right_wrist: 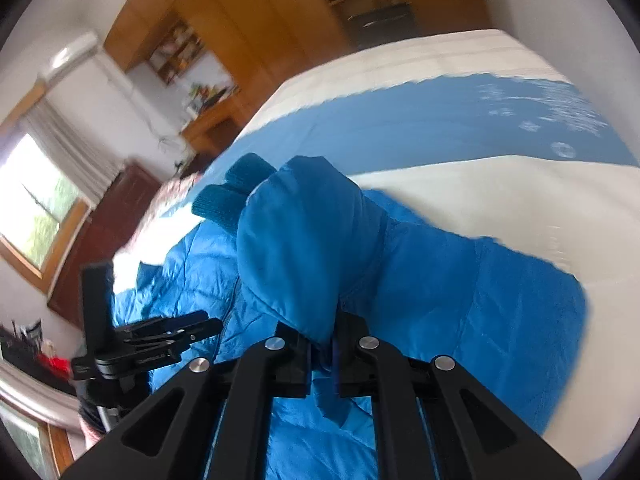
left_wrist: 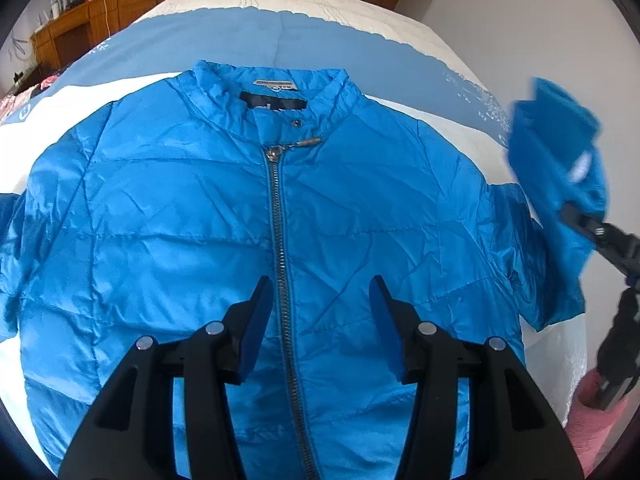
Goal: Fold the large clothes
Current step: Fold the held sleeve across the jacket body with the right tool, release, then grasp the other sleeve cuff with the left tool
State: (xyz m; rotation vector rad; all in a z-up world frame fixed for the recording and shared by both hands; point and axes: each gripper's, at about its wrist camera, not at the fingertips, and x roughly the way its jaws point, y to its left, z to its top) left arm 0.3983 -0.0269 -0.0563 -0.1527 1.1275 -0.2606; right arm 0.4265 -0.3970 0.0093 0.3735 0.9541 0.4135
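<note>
Blue jacket point(left_wrist: 192, 216) laid front-up on the bed point(left_wrist: 460, 68), long axis along the zipper point(left_wrist: 280, 240), collar toward 12 o'clock, hem toward 6. Right tongs point(right_wrist: 322, 356) are clamped together on the right sleeve point(right_wrist: 296, 240), lifted at 3 o'clock; left tongs point(left_wrist: 320, 312) are held apart, empty, above the zipper. The sleeve is best carried flat across the chest toward 9 o'clock, cuff point(right_wrist: 228, 196) kept untwisted.
</note>
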